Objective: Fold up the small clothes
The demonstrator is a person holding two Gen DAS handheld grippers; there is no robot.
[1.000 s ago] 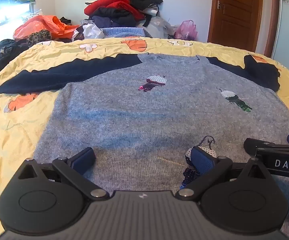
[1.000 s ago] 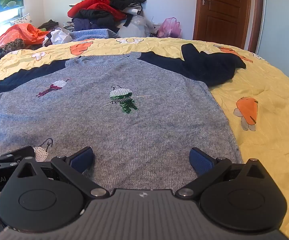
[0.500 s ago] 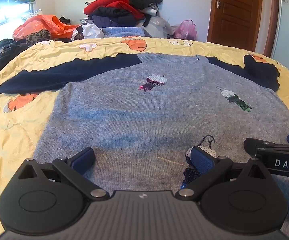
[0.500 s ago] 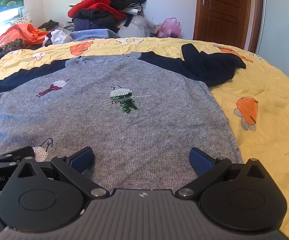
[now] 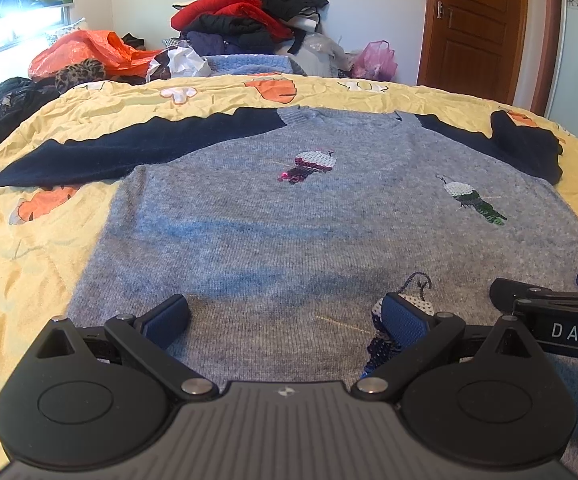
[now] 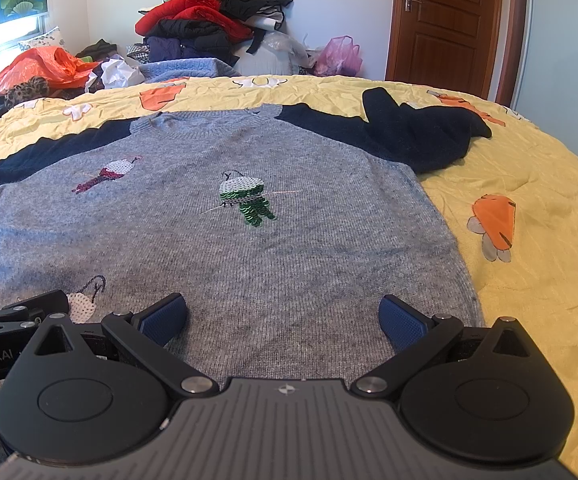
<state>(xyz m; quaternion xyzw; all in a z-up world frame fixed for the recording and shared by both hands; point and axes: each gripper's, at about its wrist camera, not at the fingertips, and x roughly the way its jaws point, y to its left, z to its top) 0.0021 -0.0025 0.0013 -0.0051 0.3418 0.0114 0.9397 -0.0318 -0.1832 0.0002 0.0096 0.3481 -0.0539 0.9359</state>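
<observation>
A grey knit sweater [image 5: 273,232] with navy sleeves and sequin bird patches lies flat, front up, on the yellow bedspread [image 5: 21,248]; it also shows in the right wrist view [image 6: 289,248]. Its left sleeve [image 5: 129,144] stretches out straight; its right sleeve [image 6: 417,128] is bunched. My left gripper [image 5: 285,316] is open and empty, low over the hem's left half. My right gripper [image 6: 283,316] is open and empty over the hem's right half. Each gripper's side shows in the other's view.
A pile of red, black and blue clothes [image 5: 245,12] is heaped beyond the far edge of the bed, with an orange plastic bag [image 5: 85,50] to its left and a pink bag [image 6: 339,56] near the wooden door [image 6: 445,20]. The bedspread [image 6: 537,240] lies bare right of the sweater.
</observation>
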